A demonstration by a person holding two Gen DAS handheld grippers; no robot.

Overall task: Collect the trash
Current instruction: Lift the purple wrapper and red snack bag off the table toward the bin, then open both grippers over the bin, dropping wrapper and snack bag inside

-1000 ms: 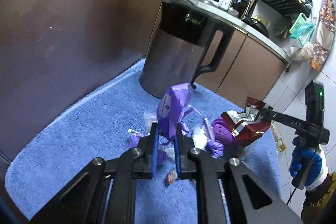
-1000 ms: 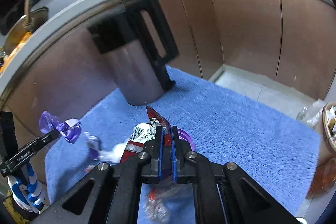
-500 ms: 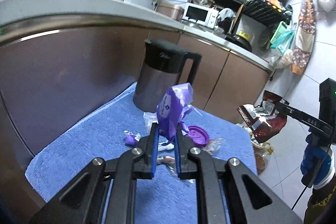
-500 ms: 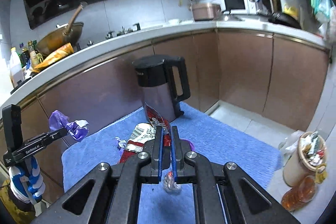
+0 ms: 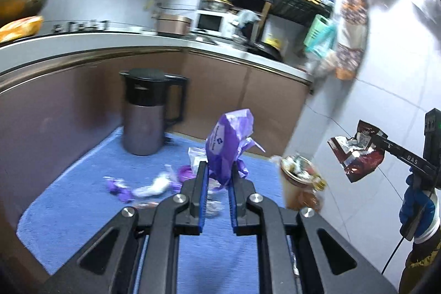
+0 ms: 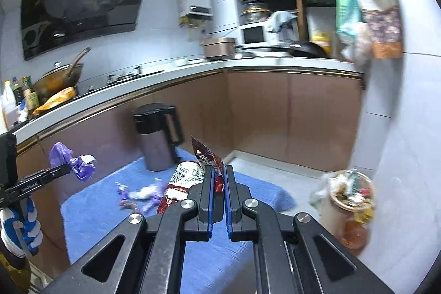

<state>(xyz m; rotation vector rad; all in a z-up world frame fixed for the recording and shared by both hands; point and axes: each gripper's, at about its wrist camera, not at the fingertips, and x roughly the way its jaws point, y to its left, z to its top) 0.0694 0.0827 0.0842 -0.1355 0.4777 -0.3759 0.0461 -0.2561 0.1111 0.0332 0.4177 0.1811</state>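
A: Which way is the trash bin (image 6: pixel 349 201) from your claws?

B: It stands on the floor at the right side, just past the right edge of the blue mat (image 5: pixel 82 200). In the right wrist view it is low and to the right of my right claw (image 6: pixel 218 189). In the left wrist view it is right of my left claw (image 5: pixel 217 183), between that claw and the other one. I judge the right claw is nearer, so it should drop first.

A: What do the claws hold?

B: The left claw is closed on a purple wrapper (image 5: pixel 227 145), which stands upright above the fingertips. The right claw is closed on a dark red snack bag (image 6: pixel 205 160); its long axis points up and a little to the left.

A: And what changed against one second ago?

B: Both claws were low, close over the mat and the kettle (image 5: pixel 150 112). Now they are lifted and turned to the right, so the counter and the wall are visible, and the bin has come into both views. Some small scraps (image 5: pixel 143 185) still lie on the mat.
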